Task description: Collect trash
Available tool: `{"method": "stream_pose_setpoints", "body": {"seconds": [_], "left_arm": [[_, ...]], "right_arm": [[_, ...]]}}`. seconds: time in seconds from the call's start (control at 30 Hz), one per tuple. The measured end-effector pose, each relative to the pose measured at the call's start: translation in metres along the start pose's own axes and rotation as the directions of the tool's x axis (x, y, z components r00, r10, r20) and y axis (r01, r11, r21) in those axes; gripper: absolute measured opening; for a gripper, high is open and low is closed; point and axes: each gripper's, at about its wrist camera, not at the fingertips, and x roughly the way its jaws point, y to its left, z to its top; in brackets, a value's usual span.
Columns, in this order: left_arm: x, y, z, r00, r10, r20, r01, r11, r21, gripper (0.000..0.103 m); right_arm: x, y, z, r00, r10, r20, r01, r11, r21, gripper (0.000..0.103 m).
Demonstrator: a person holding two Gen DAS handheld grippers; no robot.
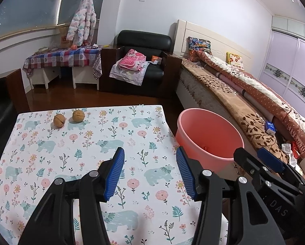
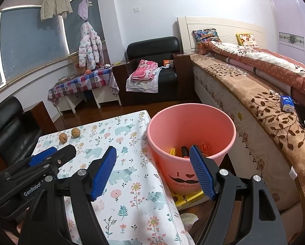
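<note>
Two brown walnuts (image 1: 59,119) (image 1: 78,115) lie side by side at the far left of the table with the bear-and-flower cloth (image 1: 87,143); the right wrist view shows the walnuts (image 2: 63,137) (image 2: 75,132) too. A pink bucket (image 1: 210,134) stands on the floor off the table's right edge. Inside the bucket (image 2: 191,126) lie several wrappers (image 2: 185,150). My left gripper (image 1: 150,156) hovers open over the near table, nothing between its blue pads. My right gripper (image 2: 152,153) is open and empty, spanning the table edge and the bucket's rim.
A bed (image 2: 254,94) with a brown leaf blanket runs along the right, a tissue pack (image 2: 287,103) on it. A black armchair (image 1: 142,61) with folded clothes and a low checked table (image 1: 62,58) stand at the back. Another black seat (image 2: 7,126) is at the left.
</note>
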Motion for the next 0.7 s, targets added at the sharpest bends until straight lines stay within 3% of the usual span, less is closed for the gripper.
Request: {"method": "stream_pose_setpoints", "body": {"seconds": [0.7], "left_arm": [[-0.0003,0.0011,0.0003,1.000,0.004,0.006,-0.004,1.000,0.009,0.052]], "right_arm": [[0.0010,0.0007,0.0002,1.000,0.002,-0.006,-0.002,1.000,-0.007,0.074]]}}
